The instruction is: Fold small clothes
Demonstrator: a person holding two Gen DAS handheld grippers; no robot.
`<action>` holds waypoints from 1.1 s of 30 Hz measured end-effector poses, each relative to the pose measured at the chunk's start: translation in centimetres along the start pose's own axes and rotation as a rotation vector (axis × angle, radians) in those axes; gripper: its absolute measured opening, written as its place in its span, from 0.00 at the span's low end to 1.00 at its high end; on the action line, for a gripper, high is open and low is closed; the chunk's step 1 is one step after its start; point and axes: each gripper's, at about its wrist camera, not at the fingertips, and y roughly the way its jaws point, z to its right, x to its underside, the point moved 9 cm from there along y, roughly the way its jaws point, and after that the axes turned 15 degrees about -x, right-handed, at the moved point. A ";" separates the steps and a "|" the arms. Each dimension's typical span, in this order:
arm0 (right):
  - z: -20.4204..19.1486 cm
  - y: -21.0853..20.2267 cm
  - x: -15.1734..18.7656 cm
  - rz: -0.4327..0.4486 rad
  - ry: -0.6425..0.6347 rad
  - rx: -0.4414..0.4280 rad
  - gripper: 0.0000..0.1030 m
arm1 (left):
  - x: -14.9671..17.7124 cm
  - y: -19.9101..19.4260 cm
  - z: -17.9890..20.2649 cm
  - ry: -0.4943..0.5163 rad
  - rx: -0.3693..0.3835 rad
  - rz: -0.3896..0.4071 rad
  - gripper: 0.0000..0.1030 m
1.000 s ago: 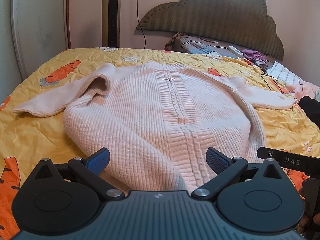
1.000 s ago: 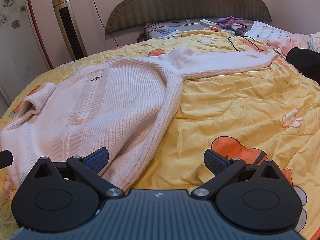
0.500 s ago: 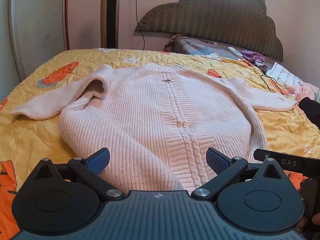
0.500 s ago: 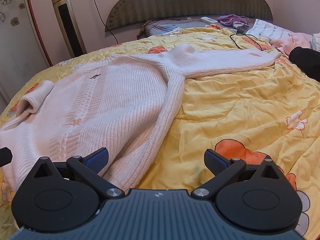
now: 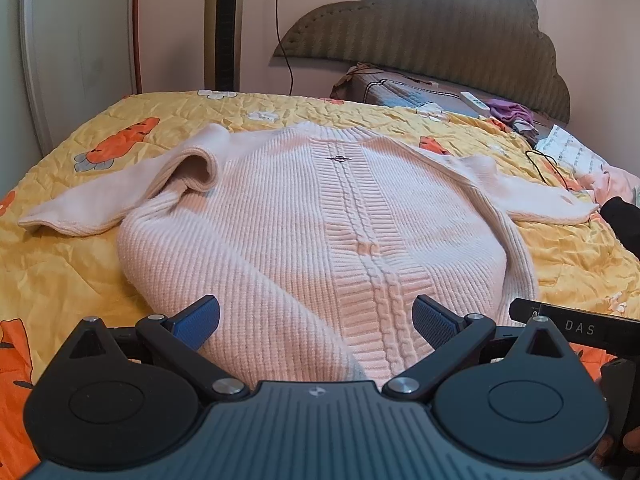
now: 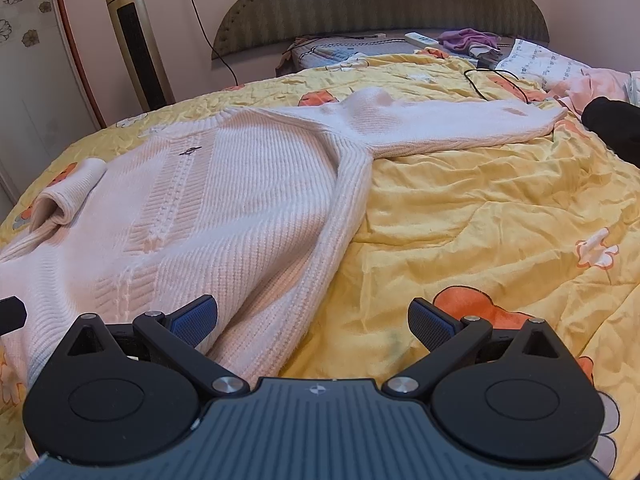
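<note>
A pale pink ribbed knit sweater lies spread on a yellow quilt, hem toward me and collar far. Its left sleeve is bunched with a raised fold, and its right sleeve stretches out to the right. My left gripper hovers open over the hem's middle, with nothing held. In the right wrist view the sweater fills the left half. My right gripper is open over the sweater's right bottom edge and the bare quilt.
The yellow quilt with orange cartoon prints covers the bed. A tall tower heater stands by the wall. A padded headboard, a remote, purple cloth, a black cable and dark clothing lie at the far right.
Both grippers have shifted slightly to the left and forward along the hem. Both stay open. The sweater has not moved.
</note>
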 end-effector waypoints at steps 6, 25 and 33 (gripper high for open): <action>0.2 0.0 0.0 -0.004 0.006 0.004 1.00 | -0.4 -0.2 0.2 0.011 0.000 0.012 1.00; 1.0 1.4 -1.4 -0.014 -0.026 0.003 1.00 | -2.3 1.4 2.3 0.038 -0.002 0.002 1.00; 1.2 2.0 -1.7 -0.017 -0.029 -0.005 1.00 | -3.2 2.2 2.7 0.043 -0.008 0.007 1.00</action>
